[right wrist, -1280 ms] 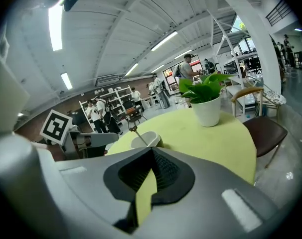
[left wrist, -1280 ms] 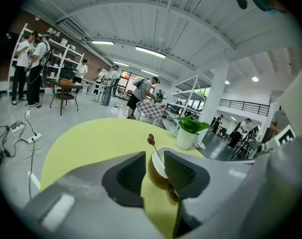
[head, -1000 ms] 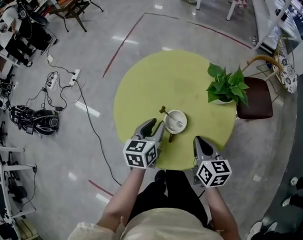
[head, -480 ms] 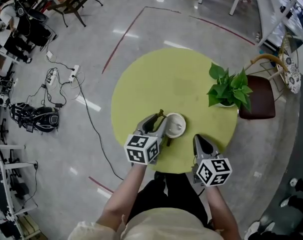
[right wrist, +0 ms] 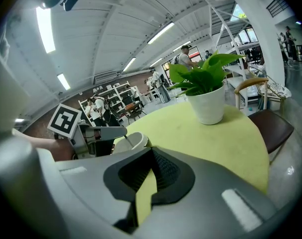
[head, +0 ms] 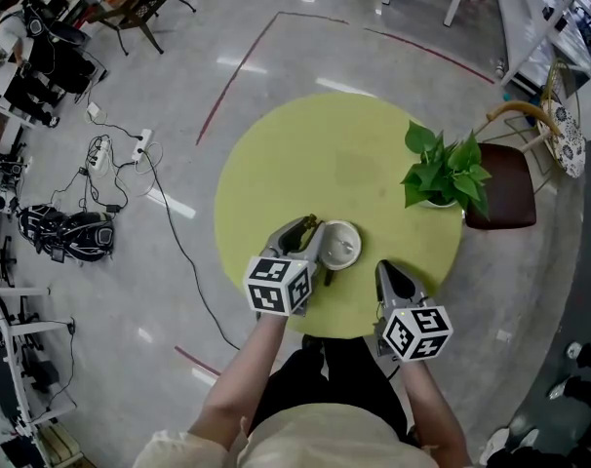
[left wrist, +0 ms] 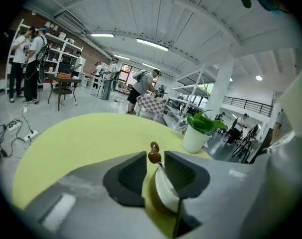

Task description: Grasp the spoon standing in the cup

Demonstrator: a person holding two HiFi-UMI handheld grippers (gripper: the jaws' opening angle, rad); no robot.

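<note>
A white cup [head: 340, 245] stands near the front of the round yellow-green table [head: 305, 144]. A spoon [head: 311, 222] with a brown knobbed handle leans out of the cup to the left. My left gripper [head: 305, 234] reaches in from the cup's left. In the left gripper view, the spoon's knob [left wrist: 153, 147] stands between the pads of the left gripper [left wrist: 155, 156], close to the left pad, with a gap on the right. The jaws are closing, and the cup [left wrist: 163, 193] lies just under them. My right gripper [head: 383, 269] rests shut to the cup's right; the right gripper [right wrist: 150, 151] holds nothing.
A potted green plant [head: 442, 169] stands at the table's right edge, with a brown chair [head: 505, 188] beyond it. Cables and a power strip [head: 144, 149] lie on the floor to the left. People and shelves stand far off.
My left gripper has moved forward and slightly right, so its jaws now stand on either side of the spoon's handle. The right gripper has stayed put.
</note>
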